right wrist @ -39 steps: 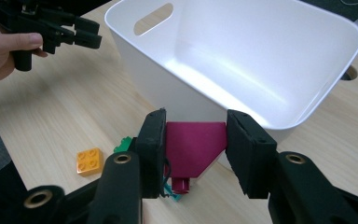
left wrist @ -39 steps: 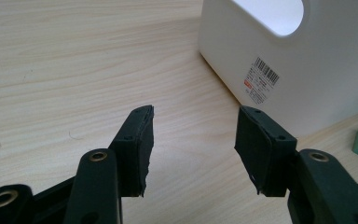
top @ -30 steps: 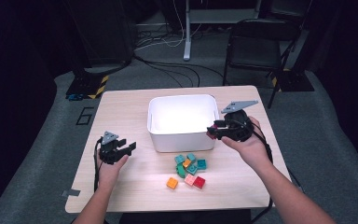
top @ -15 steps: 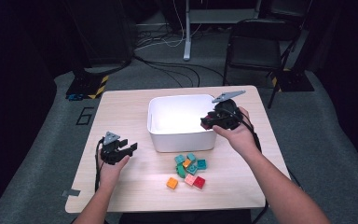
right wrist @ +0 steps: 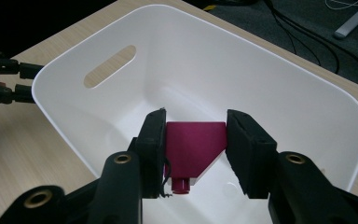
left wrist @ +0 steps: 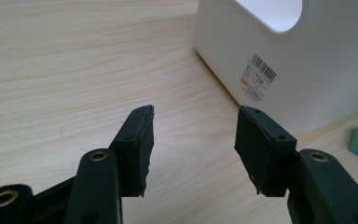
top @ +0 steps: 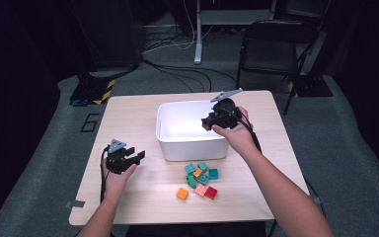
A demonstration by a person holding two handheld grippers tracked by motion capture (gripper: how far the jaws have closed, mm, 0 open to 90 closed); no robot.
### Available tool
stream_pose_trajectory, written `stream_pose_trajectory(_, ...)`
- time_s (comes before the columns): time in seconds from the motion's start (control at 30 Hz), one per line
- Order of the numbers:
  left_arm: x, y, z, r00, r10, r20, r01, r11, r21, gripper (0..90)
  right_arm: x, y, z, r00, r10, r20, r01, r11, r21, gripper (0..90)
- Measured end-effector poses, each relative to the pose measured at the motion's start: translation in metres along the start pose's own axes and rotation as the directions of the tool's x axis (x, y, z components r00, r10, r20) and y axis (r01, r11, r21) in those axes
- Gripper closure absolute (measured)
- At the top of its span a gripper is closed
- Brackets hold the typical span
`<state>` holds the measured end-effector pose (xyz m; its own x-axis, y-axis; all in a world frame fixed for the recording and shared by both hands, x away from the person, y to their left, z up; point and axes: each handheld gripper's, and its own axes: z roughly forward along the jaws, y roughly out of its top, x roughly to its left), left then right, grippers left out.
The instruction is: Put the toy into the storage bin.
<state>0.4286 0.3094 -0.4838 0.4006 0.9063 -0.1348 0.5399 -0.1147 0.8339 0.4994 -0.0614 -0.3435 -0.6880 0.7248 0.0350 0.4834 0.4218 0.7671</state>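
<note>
R tongs (right wrist: 195, 154) pinch a magenta brick (right wrist: 193, 149) over the bin (right wrist: 307, 88); L tongs (left wrist: 193, 144) spread, empty. Approx. nine bricks (top: 201, 178) left on desk, near R forearm.

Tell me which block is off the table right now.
The magenta block, clamped in the right gripper above the white bin; the other blocks lie on the table.

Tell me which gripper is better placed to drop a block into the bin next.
Right. The right gripper holds a magenta block over the white bin; the left gripper is open beside the bin.
</note>
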Motion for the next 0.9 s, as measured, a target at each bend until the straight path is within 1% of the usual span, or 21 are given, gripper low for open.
stream_pose_trajectory(0.07, 0.001, 0.000, 0.000, 1.0000, -0.003, 0.000, 0.003, 1.0000, 0.000, 46.7, -0.002, 0.004, 0.007, 1.0000, -0.001, 0.000, 0.001, 1.000, -0.004, 58.6)
stream_pose_trajectory(0.1, 0.001, 0.000, 0.000, 1.0000, -0.003, 0.000, 0.003, 1.0000, 0.000, 46.7, -0.002, 0.004, 0.007, 1.0000, -0.001, 0.000, 0.001, 1.000, -0.004, 58.6)
stream_pose_trajectory(0.13, 0.002, 0.000, 0.000, 1.0000, -0.004, -0.001, 0.004, 1.0000, -0.001, 46.7, -0.004, 0.007, 0.012, 1.0000, 0.002, 0.006, -0.002, 1.000, 0.002, 58.7)
stream_pose_trajectory(0.17, 0.002, 0.000, 0.000, 1.0000, -0.004, -0.001, 0.004, 1.0000, -0.001, 46.7, -0.004, 0.007, 0.012, 1.0000, 0.002, 0.006, -0.002, 1.000, 0.002, 58.7)
stream_pose_trajectory(0.27, 0.003, 0.000, 0.000, 0.9999, -0.010, 0.001, 0.010, 0.9999, -0.001, 46.7, -0.006, 0.011, 0.022, 0.9999, 0.005, 0.014, -0.005, 1.000, 0.013, 58.6)
stream_pose_trajectory(0.3, 0.003, 0.000, 0.000, 0.9999, -0.010, 0.001, 0.010, 0.9999, -0.001, 46.7, -0.006, 0.011, 0.022, 0.9999, 0.005, 0.014, -0.005, 1.000, 0.013, 58.6)
stream_pose_trajectory(0.33, 0.003, 0.000, 0.000, 0.9999, -0.011, 0.001, 0.011, 0.9999, -0.001, 46.7, -0.006, 0.012, 0.024, 0.9997, 0.017, 0.016, -0.017, 1.000, 0.016, 58.7)
stream_pose_trajectory(0.37, 0.003, 0.000, 0.000, 0.9999, -0.011, 0.001, 0.011, 0.9999, -0.001, 46.7, -0.007, 0.013, 0.027, 0.9999, 0.000, 0.015, 0.000, 1.000, 0.023, 58.6)
stream_pose_trajectory(0.47, 0.004, 0.000, 0.001, 0.9999, -0.015, 0.001, 0.015, 0.9999, -0.003, 46.7, -0.008, 0.017, 0.036, 0.9999, 0.003, 0.014, -0.004, 0.999, 0.037, 58.7)
stream_pose_trajectory(0.5, 0.004, 0.000, 0.001, 0.9999, -0.017, 0.001, 0.017, 0.9999, -0.003, 46.7, -0.008, 0.018, 0.038, 0.9998, 0.011, 0.013, -0.012, 0.999, 0.039, 58.6)
stream_pose_trajectory(0.53, 0.004, 0.000, 0.000, 0.9998, -0.019, 0.002, 0.019, 0.9998, -0.001, 46.7, -0.008, 0.018, 0.044, 0.9998, 0.014, 0.011, -0.014, 0.999, 0.048, 58.6)
stream_pose_trajectory(0.6, 0.004, 0.000, 0.001, 0.9998, -0.020, 0.003, 0.020, 0.9998, -0.002, 46.7, -0.008, 0.018, 0.046, 0.9998, 0.018, 0.012, -0.018, 0.999, 0.049, 58.6)
stream_pose_trajectory(0.63, 0.005, -0.001, 0.000, 0.9998, -0.020, 0.003, 0.020, 0.9998, -0.003, 46.7, -0.007, 0.018, 0.051, 0.9998, 0.018, 0.011, -0.018, 0.998, 0.063, 58.6)
stream_pose_trajectory(0.9, 0.007, -0.001, 0.000, 0.9996, -0.029, 0.001, 0.029, 0.9995, -0.008, 46.7, -0.008, 0.016, 0.059, 0.9992, 0.038, 0.012, -0.039, 0.996, 0.082, 58.5)
